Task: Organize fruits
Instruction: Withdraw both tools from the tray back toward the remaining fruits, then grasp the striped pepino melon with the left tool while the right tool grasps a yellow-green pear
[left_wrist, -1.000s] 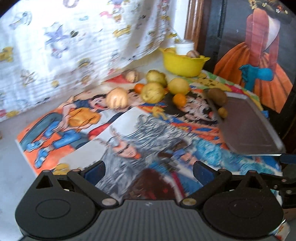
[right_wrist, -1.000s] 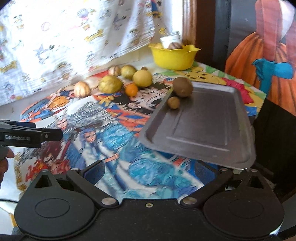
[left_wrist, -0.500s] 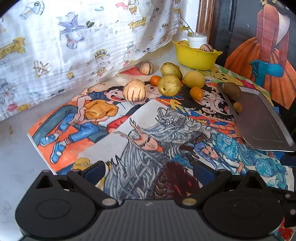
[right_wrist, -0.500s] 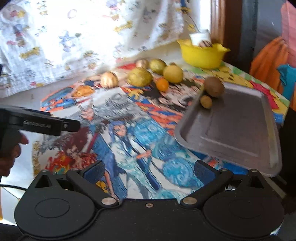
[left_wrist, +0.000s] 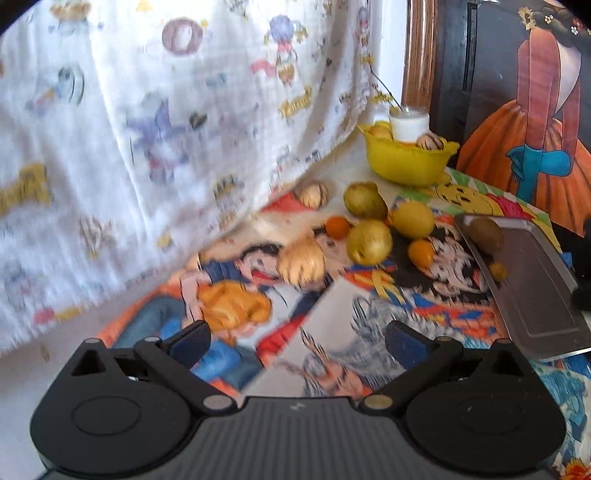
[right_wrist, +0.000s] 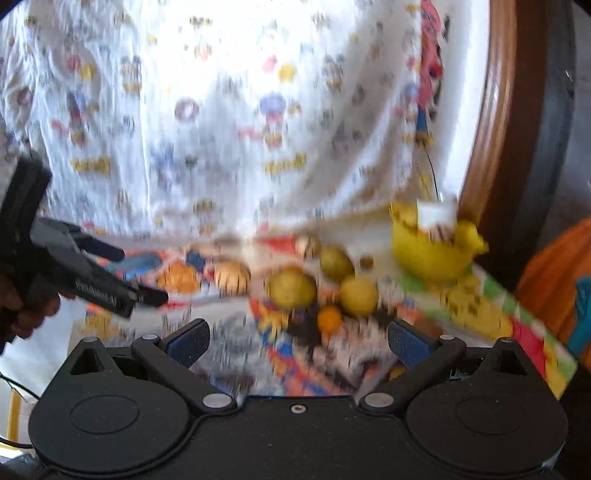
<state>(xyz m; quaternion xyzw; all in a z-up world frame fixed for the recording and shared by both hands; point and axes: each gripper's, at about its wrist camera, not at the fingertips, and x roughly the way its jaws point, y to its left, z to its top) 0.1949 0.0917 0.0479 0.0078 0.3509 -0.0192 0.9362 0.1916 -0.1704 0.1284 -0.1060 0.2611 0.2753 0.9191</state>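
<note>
Loose fruit lies on a cartoon-printed mat: a striped melon-like fruit (left_wrist: 301, 263), a green pear (left_wrist: 369, 242), a second pear (left_wrist: 364, 201), a lemon (left_wrist: 413, 220) and two small oranges (left_wrist: 421, 253). A kiwi (left_wrist: 485, 229) and a small round fruit (left_wrist: 498, 271) rest on the grey metal tray (left_wrist: 532, 295) at right. A yellow bowl (left_wrist: 408, 162) at the back holds fruit and a white cup. My left gripper (left_wrist: 297, 341) is open and empty, short of the fruit. My right gripper (right_wrist: 297, 341) is also open and empty; its view is blurred, with the orange (right_wrist: 328, 319) and pear (right_wrist: 291, 288) just ahead.
A white printed cloth (left_wrist: 166, 110) hangs behind the mat on the left. A painted figure in an orange skirt (left_wrist: 535, 147) stands at the back right beside a wooden frame (left_wrist: 419, 55). In the right wrist view the left gripper (right_wrist: 92, 284) and a hand (right_wrist: 29, 314) appear at left.
Both grippers moved forward toward the fruit and tilted up. The tray has slipped almost out of the right wrist view. Both stay open.
</note>
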